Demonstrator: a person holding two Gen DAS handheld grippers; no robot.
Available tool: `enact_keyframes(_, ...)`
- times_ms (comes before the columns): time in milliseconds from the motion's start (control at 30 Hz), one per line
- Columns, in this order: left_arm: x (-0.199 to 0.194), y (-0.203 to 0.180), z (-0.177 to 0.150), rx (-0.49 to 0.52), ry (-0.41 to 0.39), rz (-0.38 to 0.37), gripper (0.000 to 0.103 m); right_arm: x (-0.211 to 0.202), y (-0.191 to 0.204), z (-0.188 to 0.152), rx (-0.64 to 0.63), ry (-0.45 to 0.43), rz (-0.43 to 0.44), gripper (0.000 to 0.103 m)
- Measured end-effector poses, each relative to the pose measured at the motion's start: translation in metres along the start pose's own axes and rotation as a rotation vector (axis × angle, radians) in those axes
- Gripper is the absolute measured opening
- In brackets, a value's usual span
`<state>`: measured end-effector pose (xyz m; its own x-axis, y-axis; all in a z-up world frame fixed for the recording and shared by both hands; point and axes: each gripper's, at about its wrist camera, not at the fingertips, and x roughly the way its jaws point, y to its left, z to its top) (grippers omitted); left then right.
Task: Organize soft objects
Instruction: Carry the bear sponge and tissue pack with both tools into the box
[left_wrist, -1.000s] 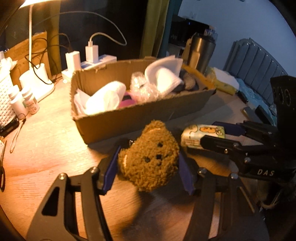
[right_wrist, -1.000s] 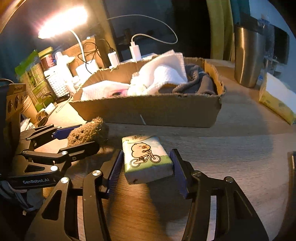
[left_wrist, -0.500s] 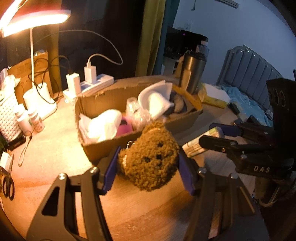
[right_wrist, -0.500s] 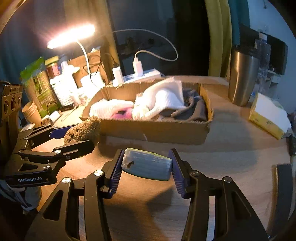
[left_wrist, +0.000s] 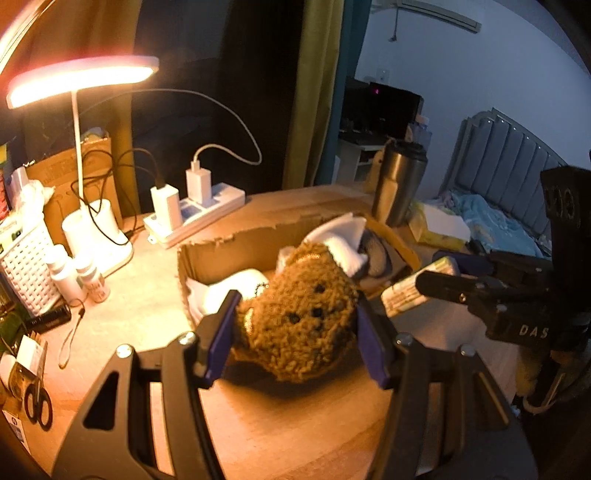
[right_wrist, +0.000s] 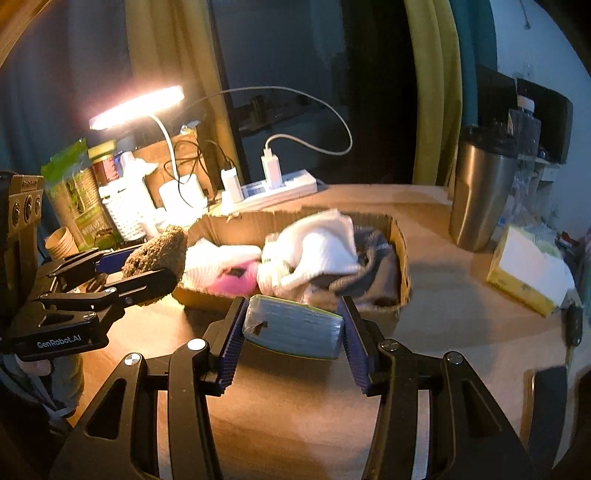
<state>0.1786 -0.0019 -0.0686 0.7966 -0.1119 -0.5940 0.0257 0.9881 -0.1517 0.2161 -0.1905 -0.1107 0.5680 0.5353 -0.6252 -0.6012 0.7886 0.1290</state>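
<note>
Left tool (left_wrist: 295, 328) clamped on fuzzy brown plush bear head (left_wrist: 301, 321), blue pads pressed into both sides, held clear of wooden surface (left_wrist: 288, 424) at near edge of open brown cardboard box (left_wrist: 236, 243). Bear's dark bead eyes and nose facing camera.

Right tool (right_wrist: 291, 326) pinching small plastic-wrapped tissue pack (right_wrist: 293, 326), ribbed blue pads tight on both short ends, pack raised above surface, in front of box's near wall. Same pack seen side-on in left view (left_wrist: 413, 291), between right tool's black fingers (left_wrist: 461, 286).

Box contents: white folded cloth (right_wrist: 321, 247), pink soft item (right_wrist: 236, 282), grey knitted fabric (right_wrist: 373, 258), more white fabric at left end (right_wrist: 218, 258). Box lying lengthwise across surface, torn rim at back.

Behind box: white power strip (left_wrist: 195, 218) with two white chargers plugged in, lit white desk lamp (left_wrist: 79, 79), white lattice basket (left_wrist: 26, 262), two small white bottles (left_wrist: 79, 277). Steel tumbler (right_wrist: 480, 195) upright to right of box, yellow tissue box (right_wrist: 528, 271) near right edge. Scissors with black handles (left_wrist: 37, 404) lying at far left.
</note>
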Motion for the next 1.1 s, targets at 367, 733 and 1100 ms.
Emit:
enact_keyframes(367,0.004,0.031,-0.001,-0.054,-0.017,0.010,0.060,0.018,0.018,0.035,-0.049,-0.010,0.005,0.052)
enact_keyframes(733,0.013,0.060,-0.010,-0.113,-0.006,-0.006,0.060,0.064,0.037,0.043,-0.078,0.084,0.005,0.052)
enact_keyframes(1100,0.020,0.062,-0.010,-0.113,0.007,-0.015,0.060,0.085,0.038,0.043,-0.062,0.135,-0.031,0.068)
